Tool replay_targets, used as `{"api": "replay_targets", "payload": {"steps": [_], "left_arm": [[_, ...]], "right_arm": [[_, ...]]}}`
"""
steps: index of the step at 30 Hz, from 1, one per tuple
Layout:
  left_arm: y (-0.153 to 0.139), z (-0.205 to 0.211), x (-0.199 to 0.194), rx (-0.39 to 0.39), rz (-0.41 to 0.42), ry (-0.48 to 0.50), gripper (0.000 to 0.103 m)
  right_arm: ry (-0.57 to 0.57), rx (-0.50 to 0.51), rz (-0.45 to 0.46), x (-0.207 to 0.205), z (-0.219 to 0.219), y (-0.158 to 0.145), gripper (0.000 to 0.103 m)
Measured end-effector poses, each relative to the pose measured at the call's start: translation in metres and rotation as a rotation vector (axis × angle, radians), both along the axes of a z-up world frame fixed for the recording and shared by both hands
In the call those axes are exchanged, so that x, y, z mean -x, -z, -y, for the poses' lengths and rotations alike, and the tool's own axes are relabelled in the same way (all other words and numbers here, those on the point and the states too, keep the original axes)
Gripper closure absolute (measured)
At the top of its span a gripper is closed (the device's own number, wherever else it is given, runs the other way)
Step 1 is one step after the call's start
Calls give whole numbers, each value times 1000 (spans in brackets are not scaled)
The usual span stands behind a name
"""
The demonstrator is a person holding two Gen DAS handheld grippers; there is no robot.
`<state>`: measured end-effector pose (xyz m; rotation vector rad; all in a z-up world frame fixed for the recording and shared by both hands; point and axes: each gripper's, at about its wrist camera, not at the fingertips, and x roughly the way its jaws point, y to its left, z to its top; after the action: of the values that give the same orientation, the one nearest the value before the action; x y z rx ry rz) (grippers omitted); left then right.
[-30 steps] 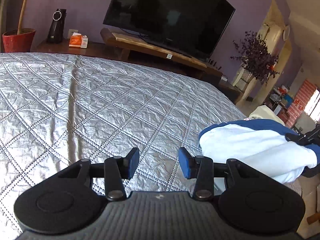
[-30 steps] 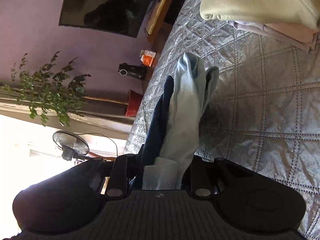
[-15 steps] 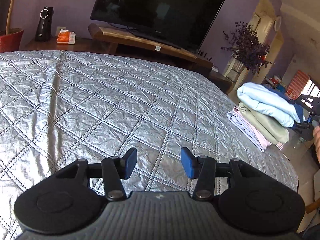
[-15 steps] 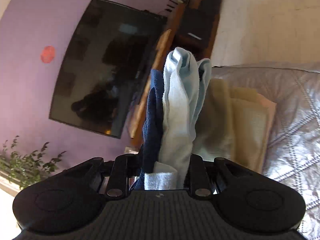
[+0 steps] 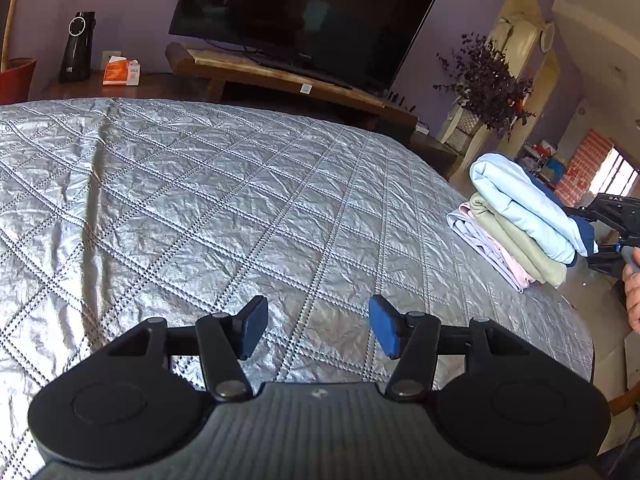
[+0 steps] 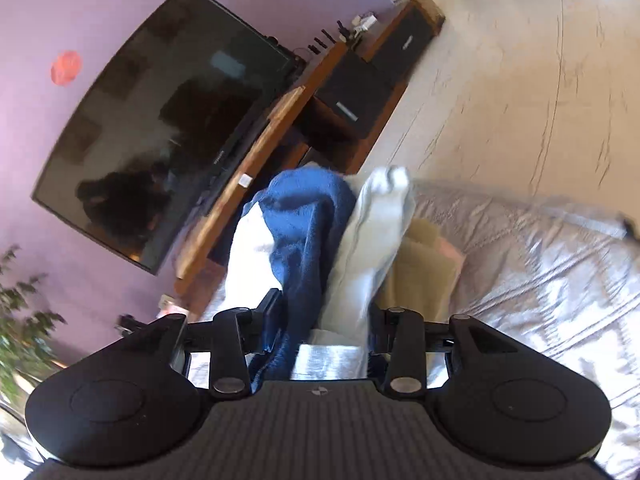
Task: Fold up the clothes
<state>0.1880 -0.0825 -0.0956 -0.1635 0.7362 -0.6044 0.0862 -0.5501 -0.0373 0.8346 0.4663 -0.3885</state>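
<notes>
Hovering over bare quilted cover [image 5: 224, 200], left gripper [image 5: 318, 326] has its jaws opening, nothing between them. Right gripper [image 6: 320, 328] jaws are opening too, with the blue-and-white folded garment [image 6: 308, 236] between them, sitting atop the folded stack [image 5: 508, 246] at the bed's right edge. Whether the pads still touch the cloth: can't tell. Wide free cover left of the stack.

Left gripper [image 5: 318, 328] over silver quilted cover [image 5: 200, 208], jaws opening, nothing between blue pads [image 5: 256, 326]. Stack of folded clothes [image 5: 516, 228] at cover's right edge: light-blue-and-navy garment [image 5: 524, 204] on top, green and pink below. Right gripper [image 5: 612, 232] at stack's far side, beside hand [image 5: 632, 296]. TV [image 5: 304, 20] on wooden stand [image 5: 280, 76] behind.
</notes>
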Motion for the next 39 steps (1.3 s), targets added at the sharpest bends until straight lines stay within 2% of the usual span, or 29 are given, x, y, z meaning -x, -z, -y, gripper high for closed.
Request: {"api": "replay_targets", "payload": {"steps": [2,4,5,7,10,12,14,17,19,21,22,25,28,31,33,36,39], "left_arm": [[-1,3,1,-22,6,4,44],[-1,6,2,-42,3,6,40],[-2,8,1,-60,-12,1,38],[-2,12,0,-96,-47,-9,30],[-2,14,0,-132,-71,-11,28],[-3,13,0,-139,-75,-7,23],[-4,12,-1,-137,-83,-12,18],[-6,12,1,-130,-88,-6,17],[-7,12,8,-150,-84,-12,17],[-9,10,17,-166,-96,-16,16],[-12,9,22,-158,-105,-15,16],[-24,6,43,-133,-110,-20,12],[-39,6,78,-151,-94,-61,6],[-51,8,124,-159,-105,-63,1],[-58,14,156,-155,-139,-52,1],[-67,23,198,-134,-204,-43,1],[-80,37,230,-145,-202,-1,1]], "right_arm": [[-11,258,-87,1,-18,-29,54],[-86,496,-102,-8,-45,-53,54],[-135,572,-95,-16,-55,-61,50],[-248,616,-122,-44,-66,-70,34],[-333,691,-198,-78,-80,-66,36],[-373,745,-291,-96,-85,-57,36],[-426,739,-389,-108,-83,-42,37],[-376,798,-420,-104,-86,-52,34],[-328,765,-388,-89,-87,-65,26],[-278,699,-362,-54,-92,-75,17],[-257,656,-367,-36,-95,-77,16],[-182,582,-507,5,-111,-70,9],[-133,525,-591,56,-136,-54,9],[-55,419,-587,110,-153,-40,10],[-34,324,-593,137,-161,-29,11],[-7,331,-571,160,-168,-35,11],[-87,354,-613,167,-183,-32,9]]}}
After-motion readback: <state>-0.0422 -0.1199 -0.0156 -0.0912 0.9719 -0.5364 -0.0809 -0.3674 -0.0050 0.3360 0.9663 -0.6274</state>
